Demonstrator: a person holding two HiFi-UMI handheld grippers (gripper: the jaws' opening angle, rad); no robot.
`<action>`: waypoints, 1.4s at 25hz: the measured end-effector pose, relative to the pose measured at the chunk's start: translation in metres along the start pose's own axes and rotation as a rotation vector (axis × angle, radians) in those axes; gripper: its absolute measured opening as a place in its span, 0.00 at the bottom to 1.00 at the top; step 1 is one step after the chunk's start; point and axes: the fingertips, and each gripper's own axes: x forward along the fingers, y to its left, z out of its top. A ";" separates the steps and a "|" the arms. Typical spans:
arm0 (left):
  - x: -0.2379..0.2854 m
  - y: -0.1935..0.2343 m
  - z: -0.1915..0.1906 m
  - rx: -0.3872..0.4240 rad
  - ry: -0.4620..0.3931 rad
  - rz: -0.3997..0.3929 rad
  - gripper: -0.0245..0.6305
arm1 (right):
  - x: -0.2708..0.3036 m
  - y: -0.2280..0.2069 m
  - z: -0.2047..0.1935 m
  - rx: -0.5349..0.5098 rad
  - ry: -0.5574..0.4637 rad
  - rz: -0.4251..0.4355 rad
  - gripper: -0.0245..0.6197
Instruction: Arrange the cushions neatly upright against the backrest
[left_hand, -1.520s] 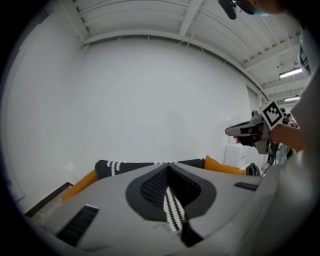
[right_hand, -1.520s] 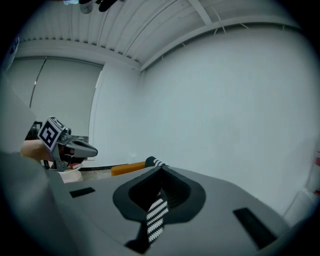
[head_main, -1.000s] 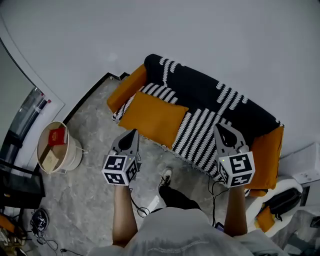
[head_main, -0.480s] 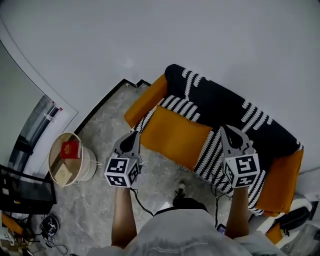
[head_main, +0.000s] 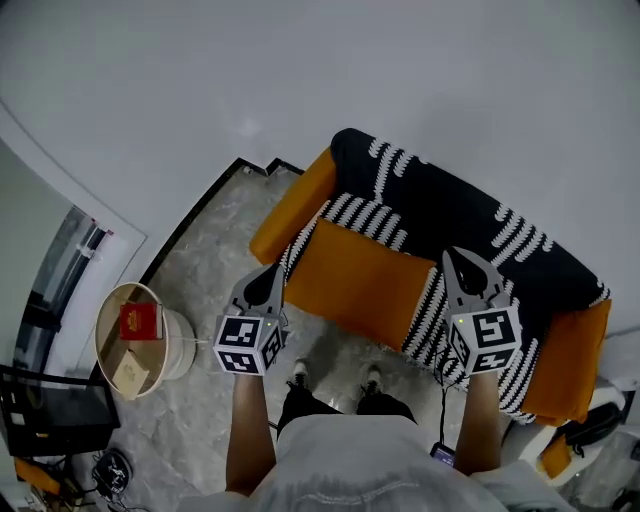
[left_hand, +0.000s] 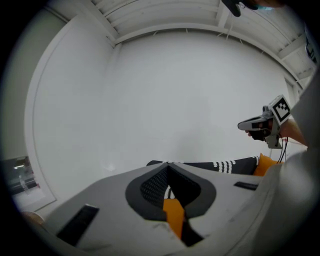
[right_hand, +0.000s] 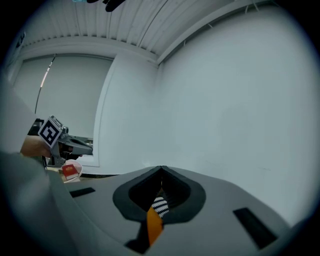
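Cushion (head_main: 365, 285), orange, is lying flat on the sofa (head_main: 450, 215) seat, left-centre, not leaning on the backrest. Likely light, soft, floppy; gripping a corner looks best. Empty left gripper (head_main: 270, 272) and right gripper (head_main: 452, 260) are hovering over the front edge, jaws pressed together. Versus earlier: sofa showing further right, both feet (head_main: 300, 375) showing now.

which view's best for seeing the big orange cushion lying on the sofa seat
The head view: it shows nearly the whole orange cushion lying flat on the striped sofa seat, not upright against the backrest. Each gripper view shows only a thin orange sliver past its closed jaws, too little to judge its position.
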 end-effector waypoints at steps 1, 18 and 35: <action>0.005 0.008 0.000 0.000 0.005 -0.020 0.05 | 0.004 0.003 0.002 0.003 0.003 -0.020 0.04; 0.072 0.093 -0.059 0.091 0.165 -0.304 0.05 | 0.003 0.052 -0.064 0.152 0.144 -0.359 0.05; 0.102 0.086 -0.215 0.088 0.455 -0.410 0.13 | -0.032 0.078 -0.236 0.349 0.415 -0.457 0.08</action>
